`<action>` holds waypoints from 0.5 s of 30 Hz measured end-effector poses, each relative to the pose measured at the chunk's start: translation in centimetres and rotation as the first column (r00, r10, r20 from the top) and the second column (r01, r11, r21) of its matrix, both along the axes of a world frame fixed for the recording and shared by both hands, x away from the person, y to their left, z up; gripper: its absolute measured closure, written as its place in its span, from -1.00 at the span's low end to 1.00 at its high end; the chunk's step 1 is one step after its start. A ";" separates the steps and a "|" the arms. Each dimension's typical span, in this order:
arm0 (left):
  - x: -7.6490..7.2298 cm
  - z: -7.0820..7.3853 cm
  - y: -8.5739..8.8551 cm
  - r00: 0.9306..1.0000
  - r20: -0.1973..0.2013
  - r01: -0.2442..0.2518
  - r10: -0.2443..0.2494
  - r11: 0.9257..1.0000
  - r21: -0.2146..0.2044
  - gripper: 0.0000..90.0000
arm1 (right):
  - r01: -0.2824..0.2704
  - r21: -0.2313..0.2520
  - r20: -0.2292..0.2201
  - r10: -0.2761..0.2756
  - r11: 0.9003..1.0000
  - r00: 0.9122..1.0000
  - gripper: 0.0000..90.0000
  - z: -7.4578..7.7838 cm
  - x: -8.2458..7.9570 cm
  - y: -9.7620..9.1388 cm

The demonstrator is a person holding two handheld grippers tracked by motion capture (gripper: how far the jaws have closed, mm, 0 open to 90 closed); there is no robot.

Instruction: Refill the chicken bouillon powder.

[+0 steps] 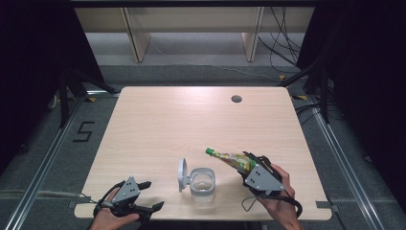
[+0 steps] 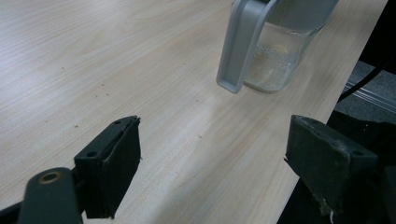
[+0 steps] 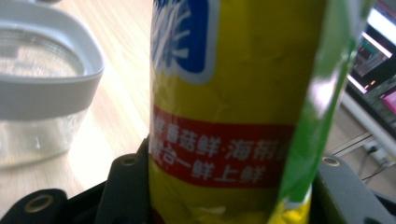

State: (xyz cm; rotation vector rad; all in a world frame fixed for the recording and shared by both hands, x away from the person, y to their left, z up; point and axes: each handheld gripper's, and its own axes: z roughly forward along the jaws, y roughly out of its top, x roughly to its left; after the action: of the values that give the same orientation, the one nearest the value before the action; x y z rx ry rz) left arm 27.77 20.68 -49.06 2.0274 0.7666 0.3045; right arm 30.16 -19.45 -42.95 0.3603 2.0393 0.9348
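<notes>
- Fingers first: left gripper sits with jaws spread wide and nothing between them, low at the table's near edge, left of the glass jar.
- Glass jar stands upright, grey lid flipped open on its left side, mouth clear.
- Right gripper, right of the jar, clamps a yellow-and-green bottle, tilted, green cap aimed above the jar.
- Looks like the pour setting up: next, bring that cap over the mouth and tip further.
</notes>
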 end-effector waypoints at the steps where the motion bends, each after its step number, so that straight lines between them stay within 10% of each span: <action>1: -0.1 0.0 0.0 1.000 0.000 -0.003 0.003 1.000 -0.006 -0.61 | -0.005 -0.028 0.017 0.006 1.000 1.000 0.16 0.1 -0.1 0.0; 15: 0.0 -0.1 0.0 1.000 0.006 0.005 -0.005 1.000 0.011 -0.61 | -0.019 -0.336 0.143 0.071 0.942 0.987 0.17 1.2 -2.3 2.1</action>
State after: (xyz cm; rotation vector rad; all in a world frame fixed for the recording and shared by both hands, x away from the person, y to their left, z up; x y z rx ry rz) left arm 27.80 20.71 -49.11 2.0381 0.7576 0.3120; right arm 27.88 -17.38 -41.76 0.0550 2.0235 0.6059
